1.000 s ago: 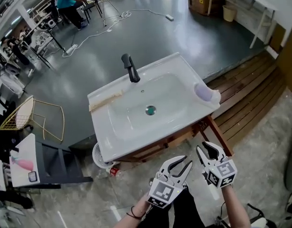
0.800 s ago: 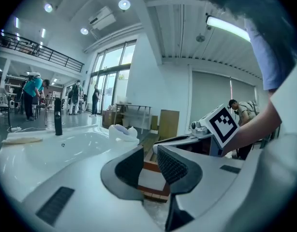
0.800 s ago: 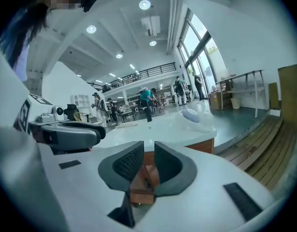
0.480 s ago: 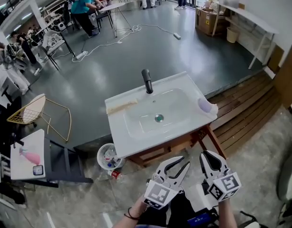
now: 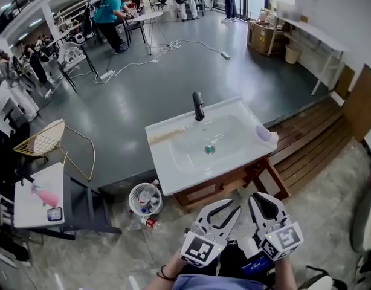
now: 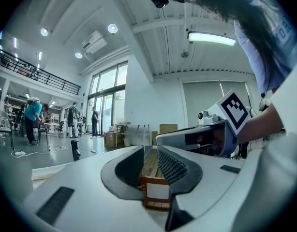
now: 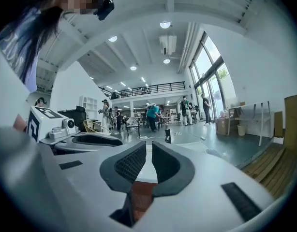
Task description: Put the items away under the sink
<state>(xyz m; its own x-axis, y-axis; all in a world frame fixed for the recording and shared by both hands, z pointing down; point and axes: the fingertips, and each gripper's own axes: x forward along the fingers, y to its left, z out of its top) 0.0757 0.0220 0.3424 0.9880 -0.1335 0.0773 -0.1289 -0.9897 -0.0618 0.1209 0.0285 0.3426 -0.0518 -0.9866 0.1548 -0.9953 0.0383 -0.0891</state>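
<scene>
The white sink [image 5: 173, 168] with a black faucet [image 5: 198, 106] stands on a wooden cabinet [image 5: 216, 189] ahead of me. A lavender item [image 5: 264, 133] lies on its right corner, and a tan strip [image 5: 167, 135] lies along its left rim. My left gripper [image 5: 229, 205] hovers in front of the cabinet, jaws a narrow gap apart and empty. Beside it my right gripper [image 5: 262, 199] is shut and holds nothing. In the left gripper view the left gripper [image 6: 149, 161] points level past the sink [image 6: 51, 170]. The right gripper [image 7: 149, 158] faces the faucet [image 7: 168, 136].
A white basket [image 5: 145, 198] with several items and a red can [image 5: 150, 222] sit on the floor left of the cabinet. A gold wire chair [image 5: 43, 141] and a white table with a pink item [image 5: 45, 196] are at the left. Wooden decking [image 5: 318, 144] runs right.
Both grippers and my view have risen and drawn back, so the sink looks smaller and farther. The right gripper's jaws have closed from slightly apart. Nothing was picked up.
</scene>
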